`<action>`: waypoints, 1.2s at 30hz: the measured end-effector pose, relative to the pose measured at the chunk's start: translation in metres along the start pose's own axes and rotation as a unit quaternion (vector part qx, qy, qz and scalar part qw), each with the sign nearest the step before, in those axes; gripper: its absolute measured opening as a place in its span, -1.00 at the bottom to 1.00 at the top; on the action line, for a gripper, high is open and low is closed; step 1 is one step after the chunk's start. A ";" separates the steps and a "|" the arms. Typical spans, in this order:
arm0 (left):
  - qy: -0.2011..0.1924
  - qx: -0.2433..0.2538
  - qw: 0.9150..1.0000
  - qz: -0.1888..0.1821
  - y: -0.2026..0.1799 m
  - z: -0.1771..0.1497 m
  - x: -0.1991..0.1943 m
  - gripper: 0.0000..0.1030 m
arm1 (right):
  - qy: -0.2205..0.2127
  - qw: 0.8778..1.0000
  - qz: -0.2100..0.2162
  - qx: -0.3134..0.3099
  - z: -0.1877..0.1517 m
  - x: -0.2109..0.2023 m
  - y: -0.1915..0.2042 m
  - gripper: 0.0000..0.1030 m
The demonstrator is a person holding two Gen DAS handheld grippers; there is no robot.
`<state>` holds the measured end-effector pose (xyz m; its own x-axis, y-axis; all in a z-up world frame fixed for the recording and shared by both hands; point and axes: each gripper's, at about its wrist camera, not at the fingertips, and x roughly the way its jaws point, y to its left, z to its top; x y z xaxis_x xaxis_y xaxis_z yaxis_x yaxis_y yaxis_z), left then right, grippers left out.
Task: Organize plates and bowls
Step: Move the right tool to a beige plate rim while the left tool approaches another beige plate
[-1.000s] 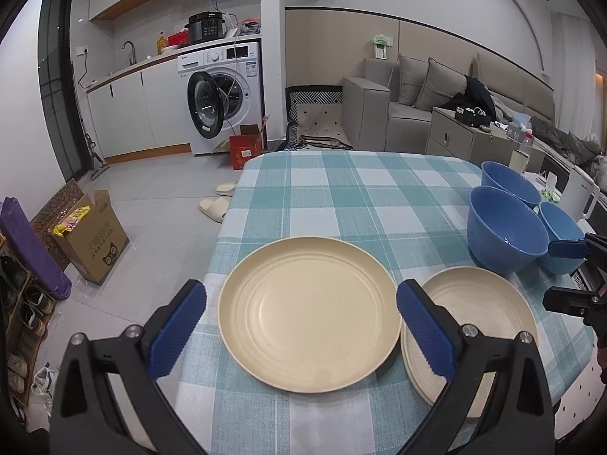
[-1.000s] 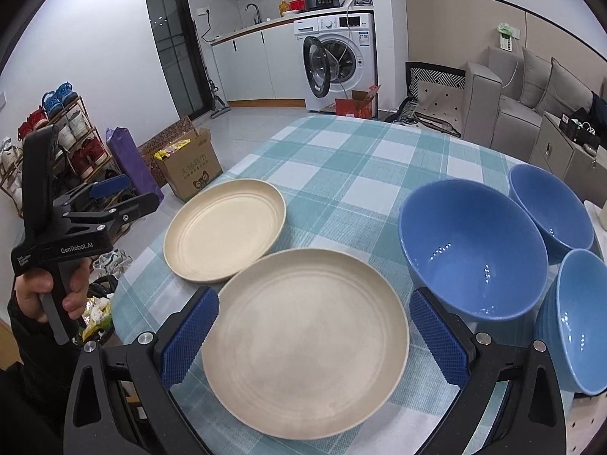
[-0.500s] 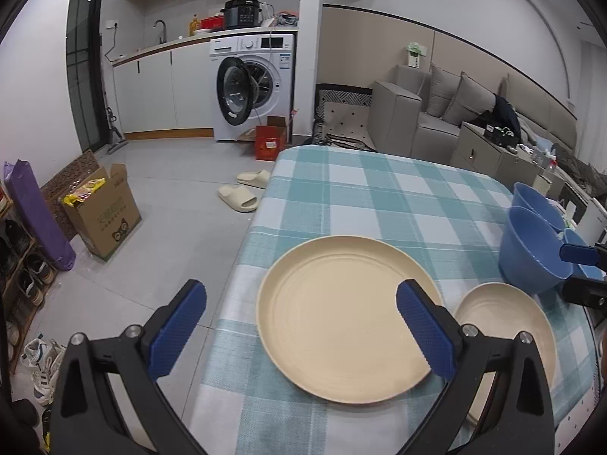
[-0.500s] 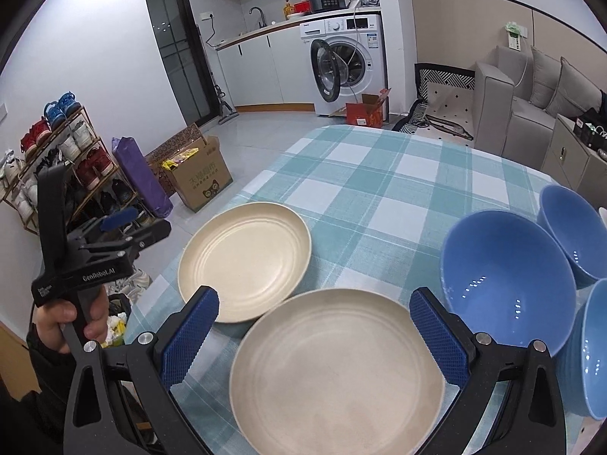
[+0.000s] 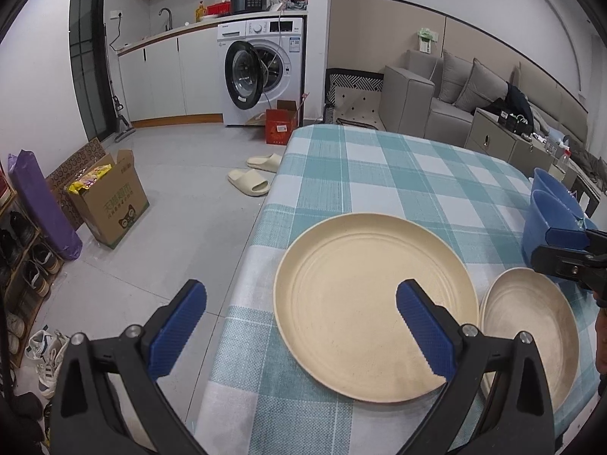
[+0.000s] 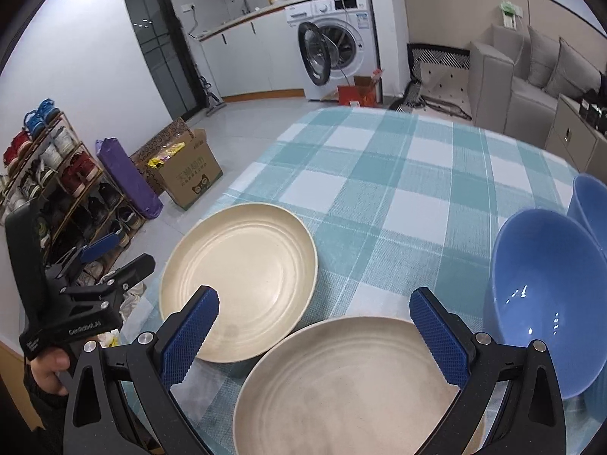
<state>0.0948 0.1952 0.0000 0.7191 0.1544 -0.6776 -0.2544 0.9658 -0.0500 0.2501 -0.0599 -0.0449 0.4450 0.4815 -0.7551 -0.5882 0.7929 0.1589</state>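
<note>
Both tools pull back toward the counter (image 6: 379, 159) edge; left tool (image 5: 299, 326) and right tool (image 6: 315, 326) gape wide, empty, lining up on two cream plates (image 6: 239, 284) beside blue bowls (image 6: 546, 303).

Both grippers are held level with jaws spread wide and empty. The left gripper (image 5: 301, 335) is gripped by a hand (image 6: 49, 369); the right gripper (image 6: 316, 335) is alongside.
</note>
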 end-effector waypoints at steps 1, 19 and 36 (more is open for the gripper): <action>0.004 0.000 1.000 0.000 0.000 -0.001 0.002 0.96 | 0.005 1.000 -0.011 0.001 0.000 0.006 0.000 0.99; 0.050 -0.003 0.999 -0.015 0.001 -0.012 0.035 0.96 | 0.068 0.998 0.007 0.016 0.006 0.077 0.002 0.98; 0.069 -0.015 0.997 -0.009 0.014 -0.018 0.046 0.94 | 0.087 0.996 0.023 -0.018 0.004 0.097 0.020 0.57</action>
<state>0.1123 0.2115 -0.0449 0.6290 0.1053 -0.7702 -0.2634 0.9610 -0.0837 0.2837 0.0042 -0.1125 0.2943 0.4431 -0.8468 -0.6309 0.7556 0.1761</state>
